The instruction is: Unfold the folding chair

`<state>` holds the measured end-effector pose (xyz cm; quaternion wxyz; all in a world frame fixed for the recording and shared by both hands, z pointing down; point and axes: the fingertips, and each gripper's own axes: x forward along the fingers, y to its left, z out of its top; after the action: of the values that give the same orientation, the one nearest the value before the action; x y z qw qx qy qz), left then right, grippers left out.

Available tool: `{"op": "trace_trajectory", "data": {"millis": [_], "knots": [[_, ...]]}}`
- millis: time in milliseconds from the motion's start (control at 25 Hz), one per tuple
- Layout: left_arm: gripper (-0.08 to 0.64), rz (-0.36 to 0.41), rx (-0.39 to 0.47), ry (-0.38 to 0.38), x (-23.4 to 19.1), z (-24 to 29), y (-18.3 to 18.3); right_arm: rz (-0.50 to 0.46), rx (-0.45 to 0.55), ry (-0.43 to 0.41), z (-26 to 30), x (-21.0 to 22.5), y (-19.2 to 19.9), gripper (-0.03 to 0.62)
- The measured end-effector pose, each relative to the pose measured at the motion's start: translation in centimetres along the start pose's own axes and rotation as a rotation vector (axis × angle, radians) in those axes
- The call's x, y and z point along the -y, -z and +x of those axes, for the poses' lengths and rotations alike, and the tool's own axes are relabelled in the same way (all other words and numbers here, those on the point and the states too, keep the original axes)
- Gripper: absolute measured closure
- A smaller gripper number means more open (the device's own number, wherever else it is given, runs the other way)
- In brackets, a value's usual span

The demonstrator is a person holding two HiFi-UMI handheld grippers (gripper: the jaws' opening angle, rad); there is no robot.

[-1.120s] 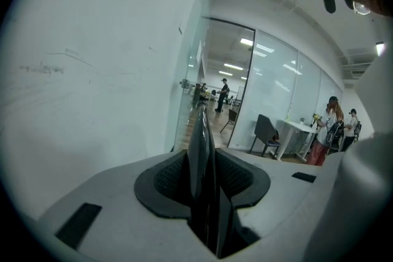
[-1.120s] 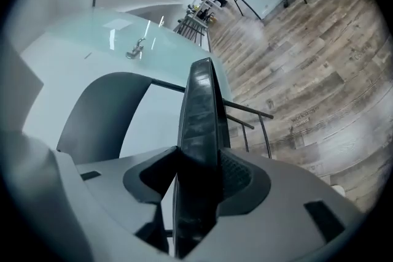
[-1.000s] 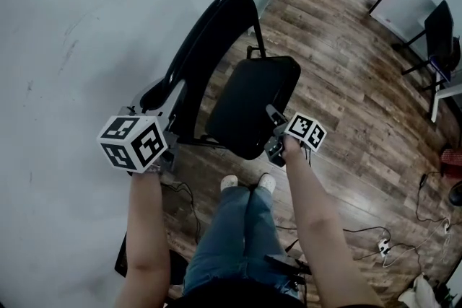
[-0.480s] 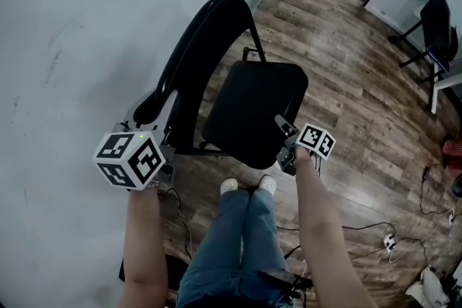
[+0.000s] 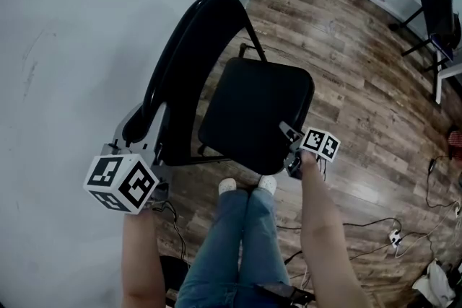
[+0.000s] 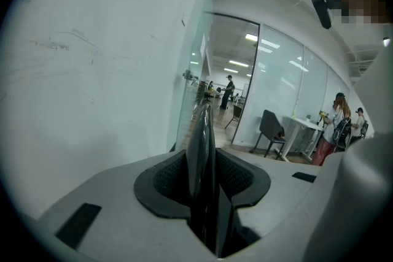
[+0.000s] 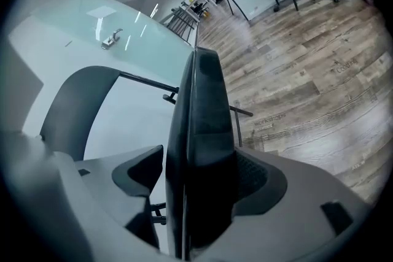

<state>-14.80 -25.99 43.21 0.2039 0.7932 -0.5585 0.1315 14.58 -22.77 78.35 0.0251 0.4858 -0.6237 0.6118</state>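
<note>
Head view. Folding chair [image 5: 238, 104], black, on a wooden floor [image 5: 354, 76] beside a pale wall [image 5: 72, 25], straight ahead of our legs [image 5: 238, 242]. Its seat [image 5: 263, 122] lies close to level and the curved backrest [image 5: 189, 47] rises on the wall side. Our left tongs [image 5: 144, 130] meet the near end of the backrest. Our right tongs [image 5: 289, 148] sit at the seat's near right corner. A second dark chair [image 5: 439, 18] stands well apart at upper right, and cables [image 5: 375, 245] trail over the floor at lower right.

Left gripper view. Left tongs [image 6: 206, 178] clenched on a thin black edge of the chair [image 6: 199, 132], both pads tight against it. Wall to the left, a glass partition [image 6: 227, 83] beyond, people far off.

Right gripper view. Right tongs [image 7: 196, 193], jaws opening, with the seat edge [image 7: 202, 119] between them. We see a gap at the left pad, while the right pad lies close alongside. The backrest [image 7: 73, 107] arcs at left, with floor at right.
</note>
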Motion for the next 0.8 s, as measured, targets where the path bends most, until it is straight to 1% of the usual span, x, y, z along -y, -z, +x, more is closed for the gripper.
{"op": "trace_trajectory", "data": {"millis": [160,360,680,800], "knots": [[0.433,0.012,0.000,-0.013,1.2,0.2,1.4,-0.004,-0.042,0.023,0.4,3.0,0.7,0.227],[0.431,0.000,-0.008,-0.026,0.6,1.1,2.4,-0.005,-0.068,0.041,1.2,5.9,0.9,0.216],[0.430,-0.047,-0.012,-0.047,-1.0,2.8,3.5,-0.008,-0.080,0.021,2.5,9.3,-0.1,0.216],[0.428,-0.041,-0.008,-0.058,-1.8,3.2,4.3,-0.008,-0.078,0.009,3.2,10.1,0.0,0.216]]}}
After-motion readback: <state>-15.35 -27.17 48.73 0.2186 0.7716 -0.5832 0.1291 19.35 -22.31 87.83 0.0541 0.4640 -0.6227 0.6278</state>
